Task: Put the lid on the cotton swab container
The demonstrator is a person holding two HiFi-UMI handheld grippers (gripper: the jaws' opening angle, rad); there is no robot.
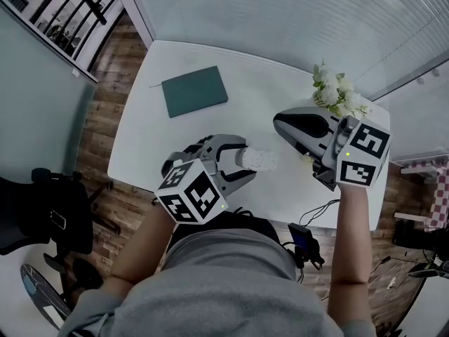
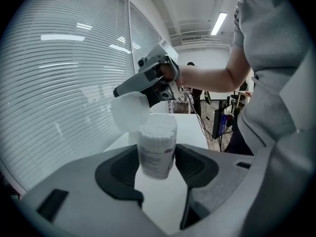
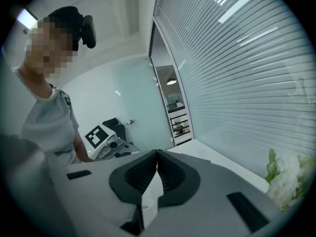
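cotton swab container [image 2: 157,149], open and packed with swabs, is clamped by its sides between the pads of the left gripper [image 2: 159,164]. it is tilted a little and sits toward 6 o'clock of the white table [image 1: 273,83] in the head view. right gripper [image 3: 157,158] has its jaws nearly together, pinching the rim of the translucent lid [image 2: 130,111]. in the left gripper view the lid hangs at 10 o'clock of the container's mouth, just beside it. green notebook [image 1: 195,90] lies at 10 o'clock of the table, flowers [image 1: 337,93] at 2 o'clock
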